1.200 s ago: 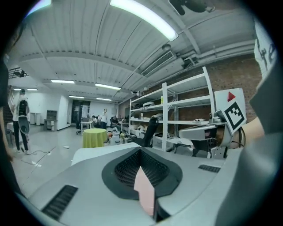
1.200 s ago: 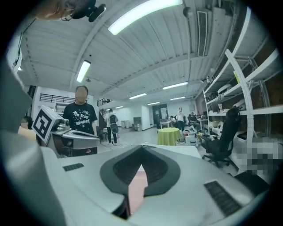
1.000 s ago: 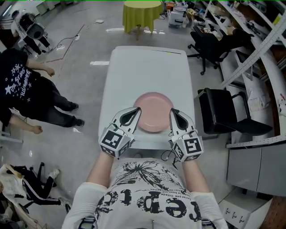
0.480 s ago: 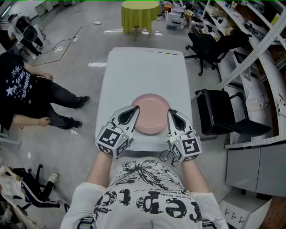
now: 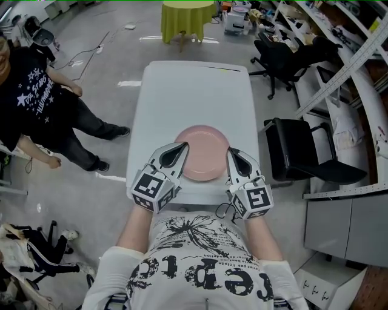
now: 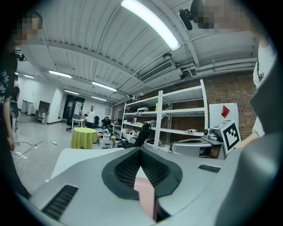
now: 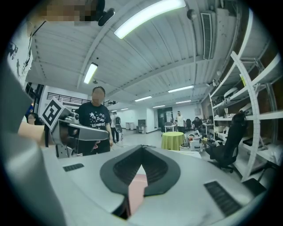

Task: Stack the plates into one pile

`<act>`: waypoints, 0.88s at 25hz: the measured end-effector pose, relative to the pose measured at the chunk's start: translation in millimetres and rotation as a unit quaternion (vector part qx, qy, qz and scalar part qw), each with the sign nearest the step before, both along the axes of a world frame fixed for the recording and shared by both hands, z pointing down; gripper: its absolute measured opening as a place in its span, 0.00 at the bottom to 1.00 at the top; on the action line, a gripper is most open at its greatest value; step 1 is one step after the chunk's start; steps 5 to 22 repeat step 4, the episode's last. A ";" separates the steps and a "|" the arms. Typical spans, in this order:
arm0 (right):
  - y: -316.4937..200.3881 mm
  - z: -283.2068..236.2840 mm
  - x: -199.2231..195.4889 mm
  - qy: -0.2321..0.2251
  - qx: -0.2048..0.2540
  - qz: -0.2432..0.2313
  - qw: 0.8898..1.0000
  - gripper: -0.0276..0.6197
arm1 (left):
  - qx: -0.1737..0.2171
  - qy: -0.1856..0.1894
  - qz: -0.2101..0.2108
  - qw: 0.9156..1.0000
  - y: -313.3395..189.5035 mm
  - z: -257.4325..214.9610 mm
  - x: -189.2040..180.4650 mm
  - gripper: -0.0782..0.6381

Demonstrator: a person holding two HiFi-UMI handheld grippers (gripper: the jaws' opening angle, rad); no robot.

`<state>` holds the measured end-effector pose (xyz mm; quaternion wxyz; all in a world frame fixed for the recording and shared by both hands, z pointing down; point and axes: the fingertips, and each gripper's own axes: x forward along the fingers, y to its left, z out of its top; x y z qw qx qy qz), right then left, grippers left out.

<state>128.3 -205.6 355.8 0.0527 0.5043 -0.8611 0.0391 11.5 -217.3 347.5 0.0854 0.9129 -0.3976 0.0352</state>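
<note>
A pink plate [image 5: 203,151] lies on the white table [image 5: 194,91], close to its near edge; I cannot tell whether more plates lie under it. My left gripper [image 5: 183,146] is shut and empty, its tip at the plate's left rim. My right gripper [image 5: 231,151] is shut and empty at the plate's right rim. In the left gripper view the left gripper [image 6: 140,152] has its jaws together, with the pink plate [image 6: 145,194] showing below them. The right gripper view shows the right gripper [image 7: 142,150] shut too, with the pink plate [image 7: 136,190] beneath.
A person in black [image 5: 42,115] stands on the floor left of the table. A black chair [image 5: 303,151] sits right of the table and an office chair [image 5: 285,57] farther back. A round table with a green cloth [image 5: 185,18] stands beyond, and shelving lines the right wall.
Both grippers stay shut beside the plate. The head view has drifted slightly, and the person in black at the left has stepped nearer to the table.
</note>
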 end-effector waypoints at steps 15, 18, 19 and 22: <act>-6.3 2.1 -3.7 0.000 -0.001 -0.002 1.000 0.05 | -0.004 -0.005 0.000 1.000 -6.2 4.5 -2.3 0.11; -6.3 2.1 -3.7 0.000 -0.001 -0.002 1.000 0.05 | -0.004 -0.005 0.000 1.000 -6.2 4.5 -2.3 0.11; -6.3 2.1 -3.7 0.000 -0.001 -0.002 1.000 0.05 | -0.004 -0.005 0.000 1.000 -6.2 4.5 -2.3 0.11; -6.3 2.1 -3.7 0.000 -0.001 -0.002 1.000 0.05 | -0.004 -0.005 0.000 1.000 -6.2 4.5 -2.3 0.11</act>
